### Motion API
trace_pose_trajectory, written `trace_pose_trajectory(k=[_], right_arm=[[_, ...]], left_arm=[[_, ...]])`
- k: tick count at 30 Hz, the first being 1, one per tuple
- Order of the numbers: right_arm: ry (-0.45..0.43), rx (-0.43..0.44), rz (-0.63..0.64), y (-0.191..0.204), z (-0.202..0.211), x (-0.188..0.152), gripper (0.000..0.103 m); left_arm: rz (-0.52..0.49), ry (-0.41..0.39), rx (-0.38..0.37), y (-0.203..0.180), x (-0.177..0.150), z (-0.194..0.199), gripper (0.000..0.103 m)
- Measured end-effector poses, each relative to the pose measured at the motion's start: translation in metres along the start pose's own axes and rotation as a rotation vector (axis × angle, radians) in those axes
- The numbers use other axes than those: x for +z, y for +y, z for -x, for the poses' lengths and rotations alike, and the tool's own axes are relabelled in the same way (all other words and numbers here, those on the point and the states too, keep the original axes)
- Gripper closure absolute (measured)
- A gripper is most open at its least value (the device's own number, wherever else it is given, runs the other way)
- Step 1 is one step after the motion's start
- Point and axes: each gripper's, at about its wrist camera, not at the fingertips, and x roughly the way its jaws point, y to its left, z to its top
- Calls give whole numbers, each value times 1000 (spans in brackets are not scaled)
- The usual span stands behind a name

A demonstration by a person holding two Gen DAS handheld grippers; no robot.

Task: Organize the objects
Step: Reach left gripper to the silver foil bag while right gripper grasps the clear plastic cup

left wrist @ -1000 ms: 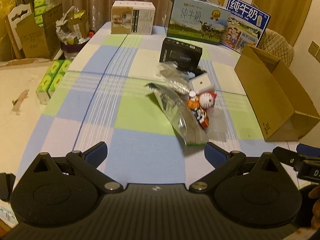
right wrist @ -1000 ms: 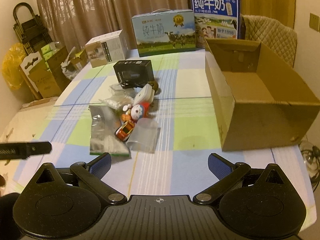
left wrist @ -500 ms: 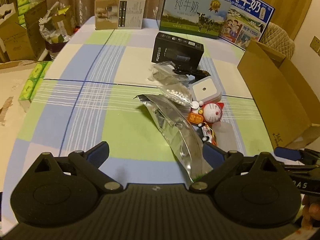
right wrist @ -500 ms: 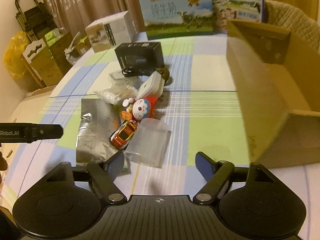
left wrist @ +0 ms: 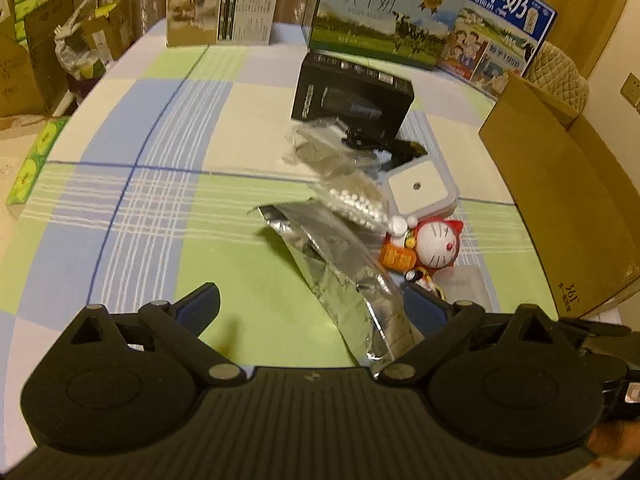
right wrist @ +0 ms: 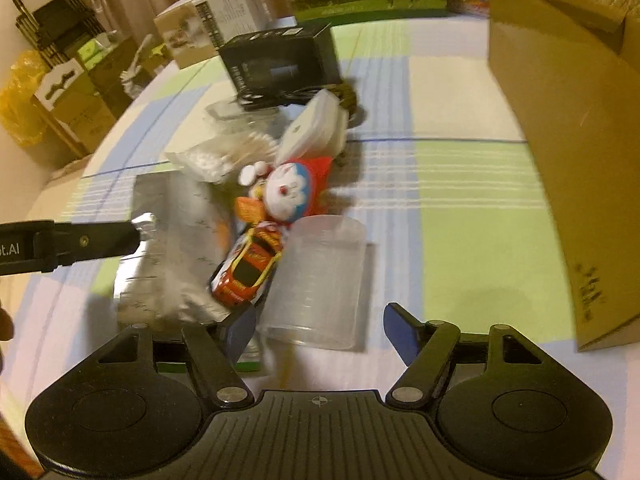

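Clutter pile at frame centre in both views. Silver foil bag (left wrist: pixel 340 276) runs from mid-frame down to lower centre of left view, near end between the left gripper (left wrist: pixel 310 308) fingers; jaws wide apart, not clamped. In right view, foil bag (right wrist: pixel 172 248) left of centre, left gripper (right wrist: pixel 68 246) entering from left edge, tip at the bag's edge; contact unclear.

Clear plastic cup (right wrist: pixel 320 280) lying on its side, lower centre of right view, open end just ahead of right gripper (right wrist: pixel 320 328); jaws apart, cup mouth between fingers, not gripped. Left blue pad (right wrist: pixel 242 332) just beside cup rim.

Toy car (right wrist: pixel 248 268), red-orange, touching cup's left side, resting on bag edge. Doraemon figure (right wrist: pixel 292 192) above car, centre frame; same figure (left wrist: pixel 434 246) right of centre in left view. Bead bag (left wrist: pixel 356 200) above foil bag. White square box (left wrist: pixel 420 190) just above figure. Black box (left wrist: pixel 352 98) upper centre, behind pile.

Cardboard box (right wrist: pixel 568 140) along right side of frame, open, well apart from pile. Milk cartons (left wrist: pixel 384 20) at top of frame, small white carton (left wrist: pixel 222 10) upper left. Checked tablecloth (left wrist: pixel 140 200) under everything. Right view motion-blurred.
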Motion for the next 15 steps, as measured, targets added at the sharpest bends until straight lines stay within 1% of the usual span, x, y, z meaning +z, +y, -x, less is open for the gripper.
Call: trace_pose_trajectory(k=[1, 2, 6, 7, 11, 12, 13, 15], right_arm=[[-6, -14, 1, -2, 2, 0, 48], [-5, -20, -3, -5, 3, -1, 52], [-3, -37, 0, -10, 7, -2, 52], [-4, -40, 5, -10, 7, -2, 52], [-16, -77, 37, -7, 7, 0, 52], [-25, -90, 52, -6, 9, 1, 52], [-30, -97, 59, -6, 10, 1, 52], [-27, -96, 58, -7, 9, 2, 52]], left_arm=[[0, 10, -4, 0, 0, -2, 7], [-4, 16, -10, -1, 0, -4, 7], [-12, 44, -43, -10, 1, -14, 7], [-20, 49, -48, -13, 0, -16, 12], [-49, 64, -42, -20, 3, -27, 19], [-49, 71, -45, -20, 4, -30, 28], [-47, 81, -52, -19, 5, -32, 32], [-41, 98, -70, -17, 8, -37, 34]])
